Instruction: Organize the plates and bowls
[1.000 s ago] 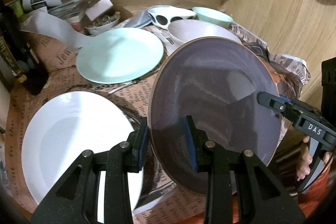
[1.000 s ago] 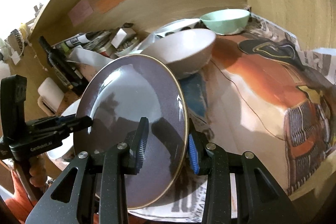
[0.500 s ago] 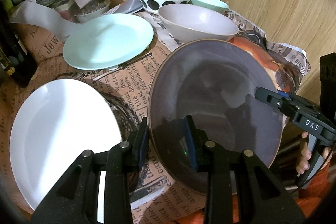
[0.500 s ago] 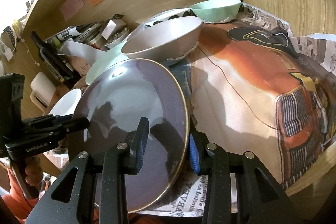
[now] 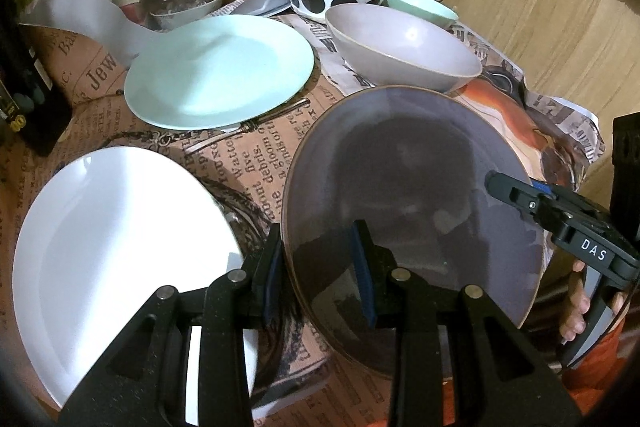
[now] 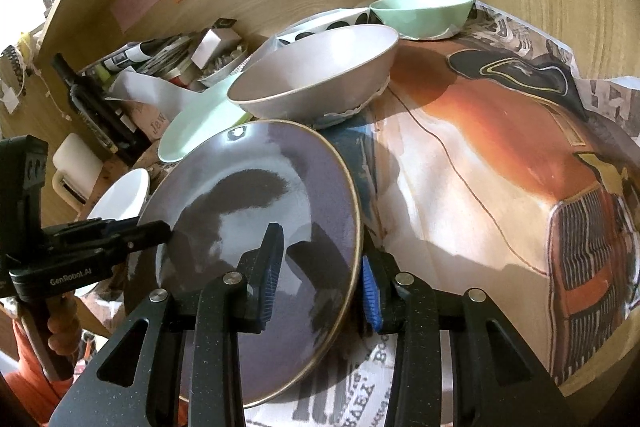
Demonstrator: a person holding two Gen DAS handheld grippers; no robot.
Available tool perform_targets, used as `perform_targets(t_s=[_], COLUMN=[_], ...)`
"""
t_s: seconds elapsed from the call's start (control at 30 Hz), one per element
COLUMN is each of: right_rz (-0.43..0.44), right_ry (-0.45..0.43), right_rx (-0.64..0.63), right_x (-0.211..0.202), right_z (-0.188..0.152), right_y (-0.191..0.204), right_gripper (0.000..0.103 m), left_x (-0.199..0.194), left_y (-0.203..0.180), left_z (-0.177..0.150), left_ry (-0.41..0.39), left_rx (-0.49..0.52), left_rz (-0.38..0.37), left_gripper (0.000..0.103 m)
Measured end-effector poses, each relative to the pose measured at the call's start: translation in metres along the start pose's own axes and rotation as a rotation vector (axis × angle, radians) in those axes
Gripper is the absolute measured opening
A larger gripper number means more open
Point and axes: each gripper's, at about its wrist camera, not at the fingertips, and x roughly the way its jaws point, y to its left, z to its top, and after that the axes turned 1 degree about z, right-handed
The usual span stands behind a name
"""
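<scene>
Purple plate (image 5: 412,187) pinched at opposite rims by jaws of left gripper (image 5: 318,273), right gripper (image 6: 320,277).

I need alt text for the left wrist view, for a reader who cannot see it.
Two grippers, left and right, grip the rim of a dark plate. A white plate, mint plate and grey bowl sit on newspaper.

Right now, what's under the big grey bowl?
The grey bowl sits on printed newspaper, with a pale scalloped edge peeking from beneath it. What that piece is stays covered by the bowl.
</scene>
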Motion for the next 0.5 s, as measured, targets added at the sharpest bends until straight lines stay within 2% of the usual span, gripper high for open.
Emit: perform_targets(t_s=[0.5], right_rz=[-0.001], right_ry=[-0.001], right_rx=[-0.004], right_x=[0.009], right_z=[0.0082], right_y=[-0.0021], right_gripper=[0.034], left_x=[0.0068], left_y=[0.0027], left_z=[0.0068], left_ry=[-0.004], left_rx=[-0.011], left_rz=[0.013], left_gripper=[0.033])
